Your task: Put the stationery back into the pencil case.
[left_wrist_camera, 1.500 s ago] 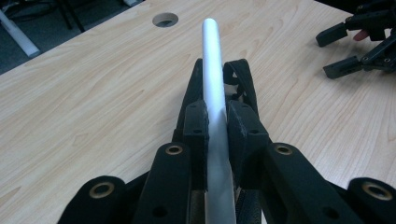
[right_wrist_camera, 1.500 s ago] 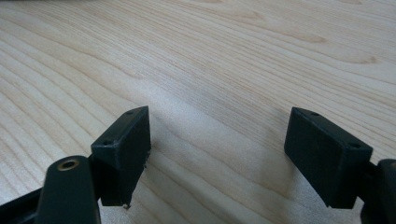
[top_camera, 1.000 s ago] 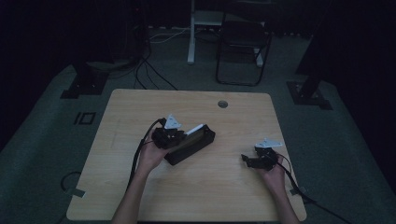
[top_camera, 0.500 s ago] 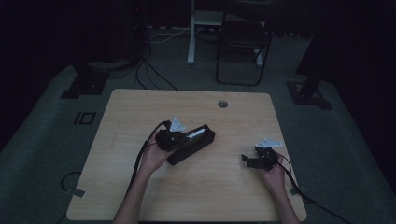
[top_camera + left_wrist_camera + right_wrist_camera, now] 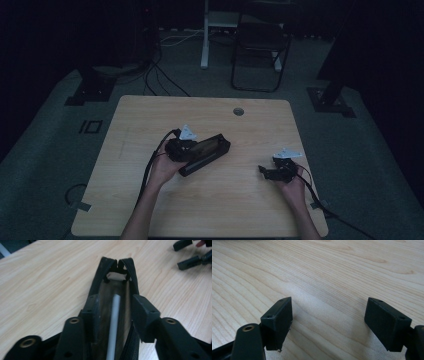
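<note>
Your left gripper [image 5: 113, 315], jaws just opened, straddles the soft, light, floppy black pencil case [image 5: 207, 152] lying mid-table without squeezing, so pinch its stiffer zipper edge; your right gripper [image 5: 328, 322] rests empty, jaws apart.

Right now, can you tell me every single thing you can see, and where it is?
Table: one, light wood, middle of the room.
Pencil case: one, black, unzipped, middle of the table, left gripper's jaws astride it.
Stick: one, pale grey, inside the pencil case.
Chair: one, dark, behind the table.
Cables: several, dark, on the floor behind the table.
Left gripper: one, black, jaws just opening, pads apart from the case.
Right gripper: one, black, open, over bare table.
</note>
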`<control>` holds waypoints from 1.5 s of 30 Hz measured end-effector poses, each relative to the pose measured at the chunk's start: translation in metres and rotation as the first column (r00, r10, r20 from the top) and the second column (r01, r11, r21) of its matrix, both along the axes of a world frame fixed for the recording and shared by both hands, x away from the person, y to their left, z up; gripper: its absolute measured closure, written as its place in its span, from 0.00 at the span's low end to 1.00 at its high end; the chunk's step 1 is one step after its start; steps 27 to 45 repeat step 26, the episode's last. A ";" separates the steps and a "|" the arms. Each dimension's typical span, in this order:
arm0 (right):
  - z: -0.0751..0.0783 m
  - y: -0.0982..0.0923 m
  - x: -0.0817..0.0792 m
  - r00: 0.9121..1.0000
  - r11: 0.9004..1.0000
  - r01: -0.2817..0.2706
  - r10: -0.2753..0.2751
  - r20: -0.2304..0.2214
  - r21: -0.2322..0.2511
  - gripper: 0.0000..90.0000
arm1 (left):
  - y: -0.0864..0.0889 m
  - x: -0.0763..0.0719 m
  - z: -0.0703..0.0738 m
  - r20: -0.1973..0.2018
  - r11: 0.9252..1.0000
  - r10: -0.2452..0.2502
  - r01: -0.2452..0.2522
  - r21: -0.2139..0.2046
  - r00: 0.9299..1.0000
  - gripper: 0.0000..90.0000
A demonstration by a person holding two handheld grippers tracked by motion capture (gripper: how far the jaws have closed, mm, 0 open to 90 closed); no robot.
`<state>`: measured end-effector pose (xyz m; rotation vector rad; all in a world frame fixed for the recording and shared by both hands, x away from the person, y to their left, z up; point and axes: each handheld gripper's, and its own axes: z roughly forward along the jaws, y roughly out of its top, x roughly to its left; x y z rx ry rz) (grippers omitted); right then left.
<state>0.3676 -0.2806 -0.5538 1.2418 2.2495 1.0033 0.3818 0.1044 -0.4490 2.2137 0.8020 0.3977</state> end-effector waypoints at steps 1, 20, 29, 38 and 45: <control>0.000 0.000 0.000 1.000 1.000 0.000 0.000 0.001 -0.001 0.25 | 0.000 0.000 0.000 0.000 1.000 0.000 0.000 0.000 1.000 0.63; 0.000 0.000 0.000 1.000 1.000 0.000 0.000 0.001 0.000 0.25 | 0.043 -0.004 0.022 0.035 0.996 0.020 -0.017 -0.084 0.999 0.54; 0.000 0.000 0.000 1.000 1.000 0.000 0.000 0.000 0.000 0.25 | 0.064 -0.005 0.021 0.044 0.993 0.071 -0.067 -0.096 0.996 0.53; 0.000 0.000 0.000 1.000 1.000 0.000 0.000 0.000 0.000 0.25 | 0.064 -0.005 0.021 0.044 0.993 0.071 -0.067 -0.096 0.996 0.53; 0.000 0.000 0.000 1.000 1.000 0.000 0.000 0.000 0.000 0.25 | 0.064 -0.005 0.021 0.044 0.993 0.071 -0.067 -0.096 0.996 0.53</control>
